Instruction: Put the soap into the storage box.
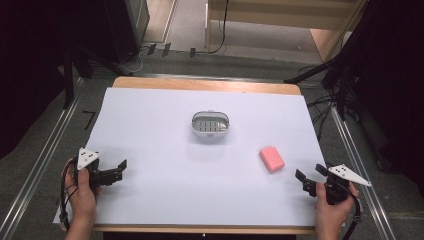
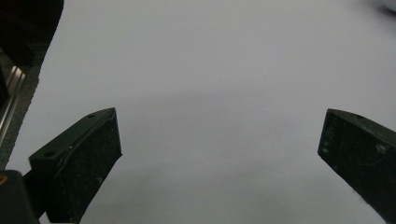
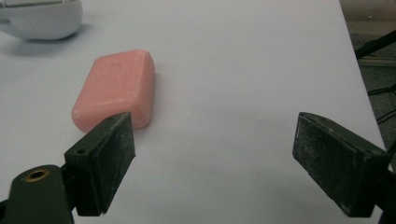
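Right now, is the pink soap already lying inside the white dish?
No, the pink soap lies on the white table cover, apart from the white dish, near the right gripper.

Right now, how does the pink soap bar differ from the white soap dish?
The pink soap bar is a solid block; the white soap dish is an open, hollow tray with a slatted floor. The bar lies nearer the right gripper; the dish sits farther back, near the table's middle. The dish looks larger. Both rest on the white sheet, untouched.
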Motion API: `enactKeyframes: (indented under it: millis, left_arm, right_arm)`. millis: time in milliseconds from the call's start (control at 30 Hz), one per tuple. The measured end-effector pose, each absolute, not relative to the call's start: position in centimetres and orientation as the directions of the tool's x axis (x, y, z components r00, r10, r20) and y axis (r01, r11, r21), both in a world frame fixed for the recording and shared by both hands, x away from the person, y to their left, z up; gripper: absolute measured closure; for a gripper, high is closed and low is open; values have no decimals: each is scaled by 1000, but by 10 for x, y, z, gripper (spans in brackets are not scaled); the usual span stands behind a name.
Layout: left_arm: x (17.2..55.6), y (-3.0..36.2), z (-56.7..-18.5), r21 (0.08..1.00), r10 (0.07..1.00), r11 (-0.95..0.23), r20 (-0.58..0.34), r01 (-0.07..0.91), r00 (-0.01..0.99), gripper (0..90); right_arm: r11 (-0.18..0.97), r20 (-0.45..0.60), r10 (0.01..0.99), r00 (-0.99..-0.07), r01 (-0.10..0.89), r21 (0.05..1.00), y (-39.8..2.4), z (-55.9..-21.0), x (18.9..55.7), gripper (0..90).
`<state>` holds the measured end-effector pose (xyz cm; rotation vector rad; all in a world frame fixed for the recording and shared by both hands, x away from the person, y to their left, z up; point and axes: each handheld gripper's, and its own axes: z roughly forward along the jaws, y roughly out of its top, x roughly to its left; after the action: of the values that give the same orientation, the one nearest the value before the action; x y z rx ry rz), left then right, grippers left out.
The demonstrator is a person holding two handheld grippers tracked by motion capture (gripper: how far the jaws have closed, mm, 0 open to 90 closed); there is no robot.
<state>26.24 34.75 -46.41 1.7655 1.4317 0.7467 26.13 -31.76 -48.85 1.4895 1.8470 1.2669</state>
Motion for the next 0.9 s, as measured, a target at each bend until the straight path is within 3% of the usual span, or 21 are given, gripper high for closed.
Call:
enactKeyframes:
  millis: [200, 333, 467, 900]
  left_arm:
    - [262, 348, -464, 832, 977, -111, -10, 544, 214, 0]
    - [261, 348, -464, 831, 976, -113, -9, 544, 217, 0]
    - [261, 348, -464, 832, 976, -112, -10, 544, 216, 0]
    - [261, 348, -464, 831, 976, -112, -11, 544, 217, 0]
  right_arm:
    - [41, 176, 929, -326, 563, 826, -311, -487, 263, 135]
    - [138, 85, 944, -319, 617, 774, -298, -478, 264, 136]
    - [184, 61, 938, -341, 641, 745, -290, -468, 268, 136]
    - [383, -39, 903, -427, 764, 519, -262, -445, 291, 103]
